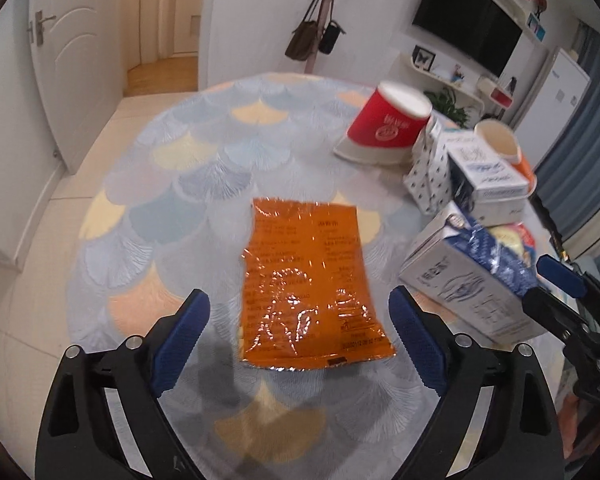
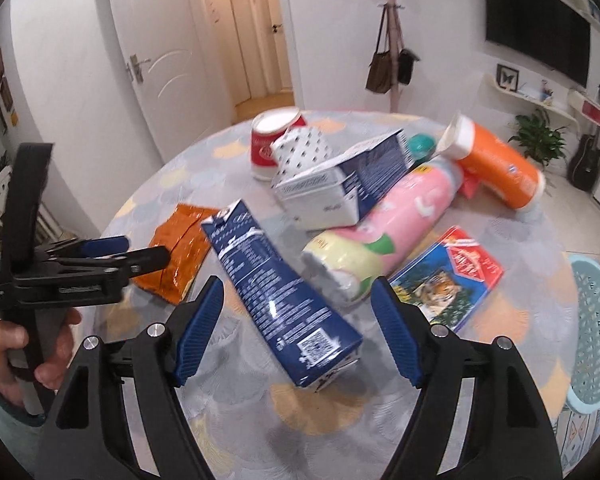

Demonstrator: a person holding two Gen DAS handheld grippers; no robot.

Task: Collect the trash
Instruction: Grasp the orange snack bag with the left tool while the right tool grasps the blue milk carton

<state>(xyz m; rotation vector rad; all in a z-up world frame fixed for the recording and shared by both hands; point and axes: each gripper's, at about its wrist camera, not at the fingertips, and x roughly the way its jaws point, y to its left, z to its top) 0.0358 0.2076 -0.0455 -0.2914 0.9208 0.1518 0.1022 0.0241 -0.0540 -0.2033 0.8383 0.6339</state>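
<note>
Straight ahead of the left gripper (image 1: 300, 332), between its spread jaws and touching neither, an orange foil packet (image 1: 306, 280) lies flat on the desk (image 1: 172, 184), its long axis running away from the gripper along the line it points. The right gripper (image 2: 298, 320) is likewise released and empty, hanging over a dark blue carton (image 2: 276, 292) that lies on its side, long axis slanting from upper left to lower right between the pads. Each hand looks nearest its own piece, so I judge the left suits the packet. A pale blue basket (image 2: 596, 320) stands at the desk's right edge.
</note>
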